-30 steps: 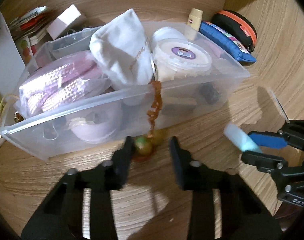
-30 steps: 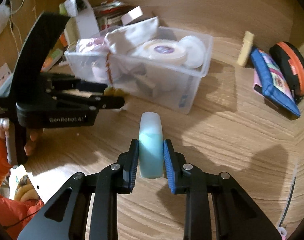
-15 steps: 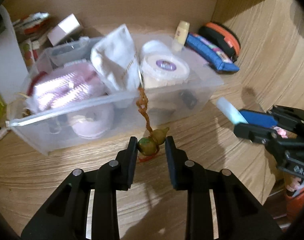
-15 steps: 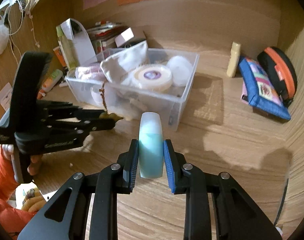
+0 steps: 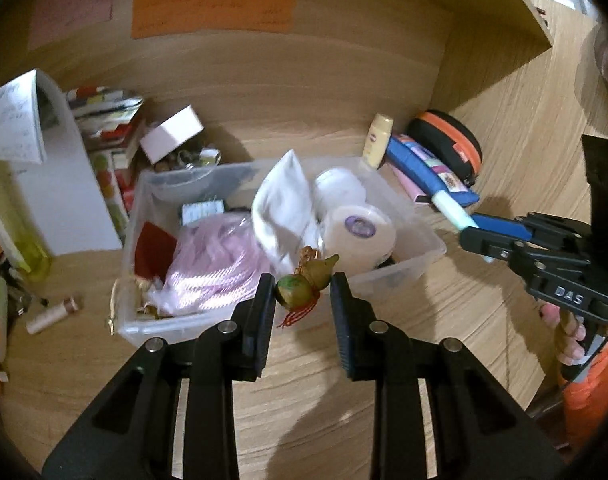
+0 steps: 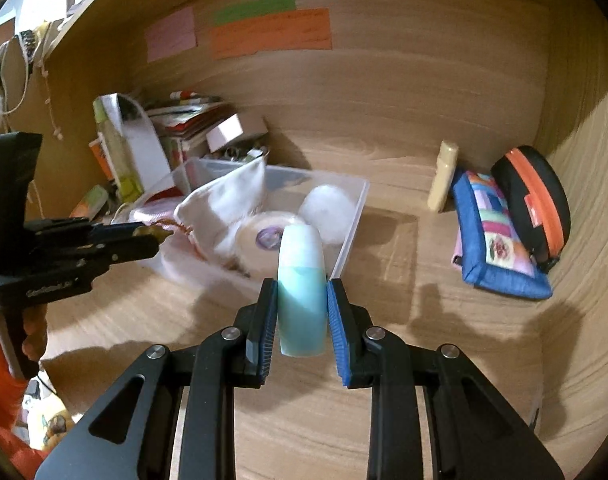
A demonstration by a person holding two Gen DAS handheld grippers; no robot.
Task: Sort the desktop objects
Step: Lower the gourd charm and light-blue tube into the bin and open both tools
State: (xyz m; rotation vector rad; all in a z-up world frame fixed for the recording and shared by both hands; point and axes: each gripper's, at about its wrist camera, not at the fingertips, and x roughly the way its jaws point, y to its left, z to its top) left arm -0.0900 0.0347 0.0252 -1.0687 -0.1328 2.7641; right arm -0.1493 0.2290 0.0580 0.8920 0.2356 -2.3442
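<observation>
My left gripper (image 5: 301, 294) is shut on a small green-and-yellow gourd charm (image 5: 304, 280) with a red tassel and holds it in the air just in front of the clear plastic bin (image 5: 420, 264). My right gripper (image 6: 299, 312) is shut on a pale teal bottle (image 6: 301, 296) and holds it above the desk, right of the bin (image 6: 354, 216). The bin holds a white cloth pouch (image 5: 283, 208), a pink bundle (image 5: 219, 260) and a round white tub (image 5: 362, 232). The right gripper with the bottle (image 5: 452, 210) also shows in the left wrist view.
A blue patterned pouch (image 6: 496, 236), a black-and-orange case (image 6: 536, 208) and a cream bottle (image 6: 444, 176) lie at the back right. Books, a white box (image 5: 171, 132) and a white stand (image 5: 55, 184) crowd the back left. A small tube (image 5: 51, 314) lies left of the bin.
My left gripper closed on the gourd charm and lifted it off the desk to the height of the bin's rim. My right gripper rose with the teal bottle.
</observation>
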